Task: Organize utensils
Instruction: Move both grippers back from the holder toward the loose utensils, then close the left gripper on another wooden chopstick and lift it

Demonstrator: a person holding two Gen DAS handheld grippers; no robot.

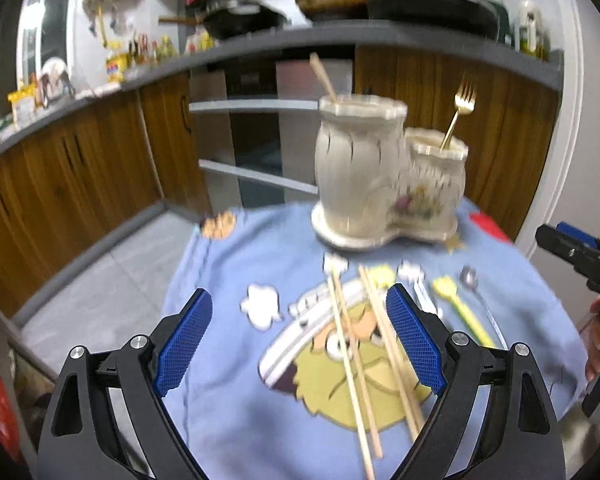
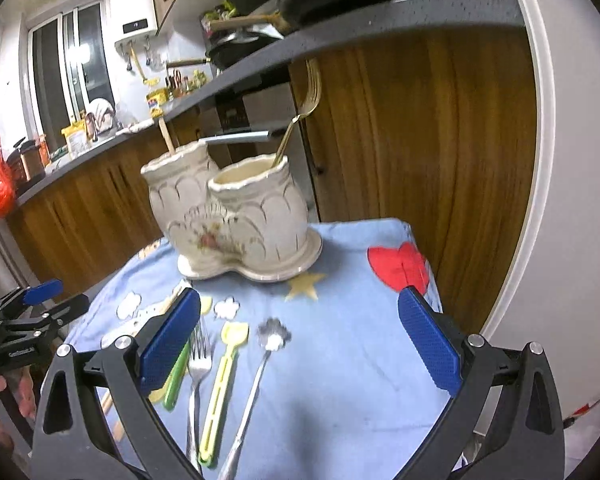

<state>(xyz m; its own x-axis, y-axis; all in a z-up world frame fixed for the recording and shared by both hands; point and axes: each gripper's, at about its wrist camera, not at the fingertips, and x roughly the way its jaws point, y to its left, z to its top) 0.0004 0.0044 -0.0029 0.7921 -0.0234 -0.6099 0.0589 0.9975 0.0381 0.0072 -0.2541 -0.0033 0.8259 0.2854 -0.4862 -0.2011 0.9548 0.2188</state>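
The chopsticks (image 1: pixel 354 364) lie loose on the blue cloth (image 1: pixel 228 420) over the table, right between the wide-open jaws of my left hand-held gripper (image 1: pixel 300 340), and the holder (image 1: pixel 360 176) stands further back. My right hand-held gripper (image 2: pixel 300 344) is open and empty too, above the fork (image 2: pixel 198 368), the yellow scoop (image 2: pixel 224 376) and the spoon (image 2: pixel 260 364). I think the thin crossed sticks could roll or slip out when I squeeze, or I may pinch the cloth and tug the holder.

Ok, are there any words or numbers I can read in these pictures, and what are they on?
"DA": white letters on the right gripper, cut off at the picture's edge.
Small white print on the left gripper: too blurred to read.
Display on the water heater: too small to read.
Labels on the packets on the counter: too blurred.
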